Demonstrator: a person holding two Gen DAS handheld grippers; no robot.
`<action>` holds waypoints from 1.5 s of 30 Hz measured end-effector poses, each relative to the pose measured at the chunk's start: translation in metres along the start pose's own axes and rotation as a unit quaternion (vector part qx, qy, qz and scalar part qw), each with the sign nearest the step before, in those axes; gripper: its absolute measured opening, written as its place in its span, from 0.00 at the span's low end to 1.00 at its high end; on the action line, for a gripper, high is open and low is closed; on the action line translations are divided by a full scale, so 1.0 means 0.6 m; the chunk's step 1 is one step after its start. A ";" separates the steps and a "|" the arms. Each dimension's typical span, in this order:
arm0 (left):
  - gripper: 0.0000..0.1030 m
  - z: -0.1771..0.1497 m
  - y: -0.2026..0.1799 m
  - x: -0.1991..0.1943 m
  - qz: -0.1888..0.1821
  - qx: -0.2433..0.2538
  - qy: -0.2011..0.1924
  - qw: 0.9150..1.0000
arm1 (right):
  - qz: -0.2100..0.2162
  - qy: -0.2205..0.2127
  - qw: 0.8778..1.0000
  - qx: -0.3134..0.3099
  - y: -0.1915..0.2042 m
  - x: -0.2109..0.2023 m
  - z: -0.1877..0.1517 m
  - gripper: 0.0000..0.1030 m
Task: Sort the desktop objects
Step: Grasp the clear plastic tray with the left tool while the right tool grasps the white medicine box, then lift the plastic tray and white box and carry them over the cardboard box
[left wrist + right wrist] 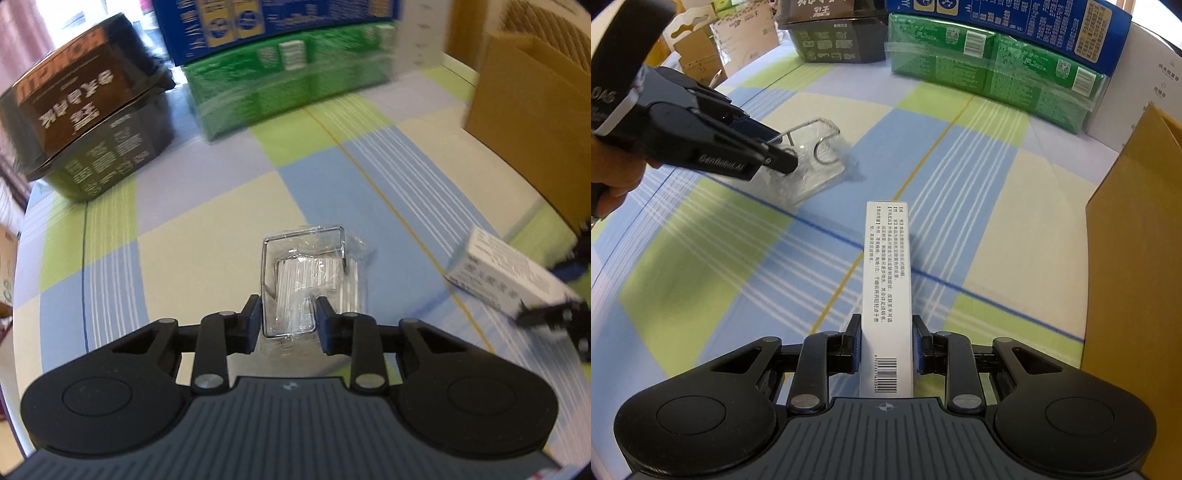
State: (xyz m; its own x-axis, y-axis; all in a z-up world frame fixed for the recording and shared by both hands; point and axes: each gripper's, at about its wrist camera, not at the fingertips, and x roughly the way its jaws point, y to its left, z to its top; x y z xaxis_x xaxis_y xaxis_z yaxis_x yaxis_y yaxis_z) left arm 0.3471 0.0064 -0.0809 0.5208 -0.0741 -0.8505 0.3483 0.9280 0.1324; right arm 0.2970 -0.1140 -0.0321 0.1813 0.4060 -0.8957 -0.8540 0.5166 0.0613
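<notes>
- Holding: the left gripper [289, 320] has its jaws drawn narrow on a clear plastic packet with a bent wire clip [306, 280] inside; both pads press the packet's near end, and the rest reaches out ahead of the jaws over the checked tablecloth [207, 221]. Probable reason: the packet is limp, so a pinch at one end is the firmest hold on offer.
- Holding: the right gripper [885, 345] has its jaws narrow on a long white carton [886, 280], pads on its two long sides near the barcode end; the printed face points forward between the jaws. Gripping across the narrow width likely keeps it from swivelling.
- Seen from the right wrist: the left gripper and the hand [613, 177] carrying it sit ahead and left of the jaws, with the packet at its tips.
- Ahead of both jaws, far edge: a black carton [96, 125], a green wrapped pack [280, 77] and a blue box [258, 26] stacked on it.
- Right of the jaws: a brown cardboard box [1137, 266], the likeliest bin for sorting; whether either item goes there cannot be told.
- Obstruction: bare cloth lies ahead of both sets of jaws; the two grippers stand near each other, so crossing paths is the main risk.
</notes>
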 end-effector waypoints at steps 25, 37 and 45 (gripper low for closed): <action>0.25 -0.141 -0.221 -0.146 -0.073 0.310 0.063 0.946 | 0.013 0.090 0.956 -0.280 0.076 -0.093 -0.134 0.22; 0.25 -0.150 -0.250 -0.219 -0.060 0.348 0.070 0.933 | 0.004 0.061 0.951 -0.304 0.095 -0.189 -0.152 0.22; 0.25 -0.109 -0.283 -0.292 -0.041 0.368 0.051 0.927 | -0.008 0.027 0.954 -0.297 0.090 -0.283 -0.142 0.22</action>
State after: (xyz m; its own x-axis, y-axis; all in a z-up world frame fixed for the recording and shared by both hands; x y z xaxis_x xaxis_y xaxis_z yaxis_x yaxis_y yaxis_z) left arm 0.1456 -0.1142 0.0123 0.4049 -0.0640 -0.9121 0.8415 0.4164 0.3443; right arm 0.1785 -0.2190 0.0859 0.1850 0.3543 -0.9167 -0.9800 -0.0028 -0.1989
